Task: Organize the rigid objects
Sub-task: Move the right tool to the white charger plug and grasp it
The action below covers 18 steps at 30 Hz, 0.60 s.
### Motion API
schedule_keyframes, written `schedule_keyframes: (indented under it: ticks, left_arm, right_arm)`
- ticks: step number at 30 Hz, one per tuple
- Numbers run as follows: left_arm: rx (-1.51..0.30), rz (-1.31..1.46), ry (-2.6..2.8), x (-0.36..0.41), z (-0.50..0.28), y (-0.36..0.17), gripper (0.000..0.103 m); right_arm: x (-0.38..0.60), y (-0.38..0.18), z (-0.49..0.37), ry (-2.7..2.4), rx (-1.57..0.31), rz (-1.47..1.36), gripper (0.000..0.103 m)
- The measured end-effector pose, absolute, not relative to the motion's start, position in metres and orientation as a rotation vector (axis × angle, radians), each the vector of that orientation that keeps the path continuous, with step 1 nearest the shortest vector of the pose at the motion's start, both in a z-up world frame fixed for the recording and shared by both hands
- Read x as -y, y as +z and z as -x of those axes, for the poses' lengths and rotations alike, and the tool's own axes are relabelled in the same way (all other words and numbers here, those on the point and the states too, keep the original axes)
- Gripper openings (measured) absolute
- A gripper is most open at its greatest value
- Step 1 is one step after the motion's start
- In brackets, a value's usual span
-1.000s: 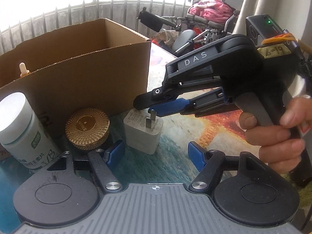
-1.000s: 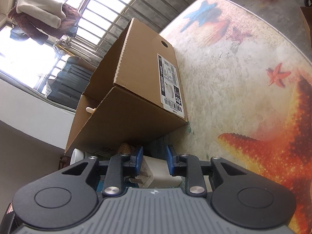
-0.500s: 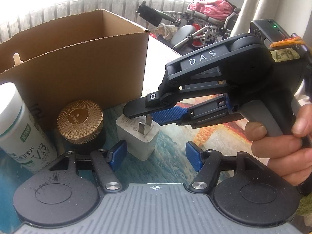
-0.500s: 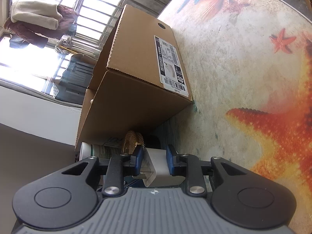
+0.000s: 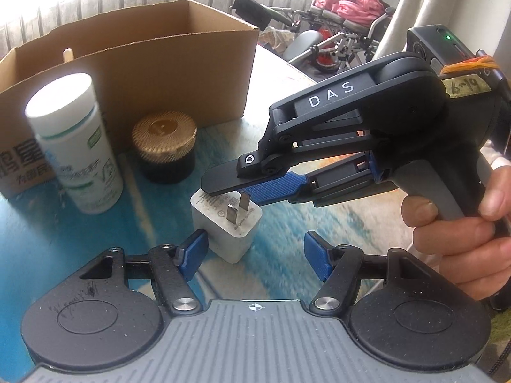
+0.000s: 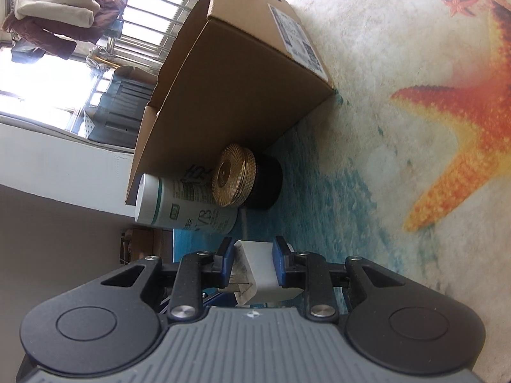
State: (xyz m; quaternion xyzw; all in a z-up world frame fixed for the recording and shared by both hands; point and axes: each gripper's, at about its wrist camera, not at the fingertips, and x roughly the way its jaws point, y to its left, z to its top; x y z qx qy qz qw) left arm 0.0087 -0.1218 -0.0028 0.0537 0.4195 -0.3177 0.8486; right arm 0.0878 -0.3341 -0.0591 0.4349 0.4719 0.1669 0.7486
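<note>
A white charger plug point(image 5: 226, 233) stands prongs up on the sea-print table mat point(image 5: 287, 223). My right gripper point(image 5: 230, 191), held in a person's hand point(image 5: 463, 242), comes in from the right and is shut on the plug. In the right wrist view the plug point(image 6: 255, 271) sits pinched between both blue pads of that gripper point(image 6: 252, 252). My left gripper point(image 5: 254, 252) is open, its left fingertip just beside the plug. Behind stand a gold-lidded black jar point(image 5: 166, 146) and a white bottle point(image 5: 76, 146).
An open cardboard box point(image 5: 143, 63) stands behind the jar and bottle, with a cream stick-like item point(image 5: 67, 54) poking up inside. In the right wrist view the box point(image 6: 239, 79), jar point(image 6: 246, 178) and bottle point(image 6: 182, 204) lie ahead. A wheelchair point(image 5: 319, 41) stands beyond the table.
The right gripper has drawn the plug away from the jar and box, toward the left gripper. Both cameras have shifted, so the bottle and jar now show more fully.
</note>
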Motion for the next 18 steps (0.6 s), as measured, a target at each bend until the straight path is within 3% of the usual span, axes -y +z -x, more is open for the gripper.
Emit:
schedule_keyframes:
  ticks: [11, 18]
  left_arm:
    - [-0.867, -0.138, -0.661, 0.096, 0.008, -0.003, 0.064]
    - [-0.843, -0.181, -0.639, 0.098, 0.008, -0.003, 0.049]
  right_arm:
    - [0.304, -0.054, -0.059, 0.35, -1.089, -0.945, 0.029]
    - [0.3, -0.052, -0.056, 0.331, -1.094, -0.94, 0.029]
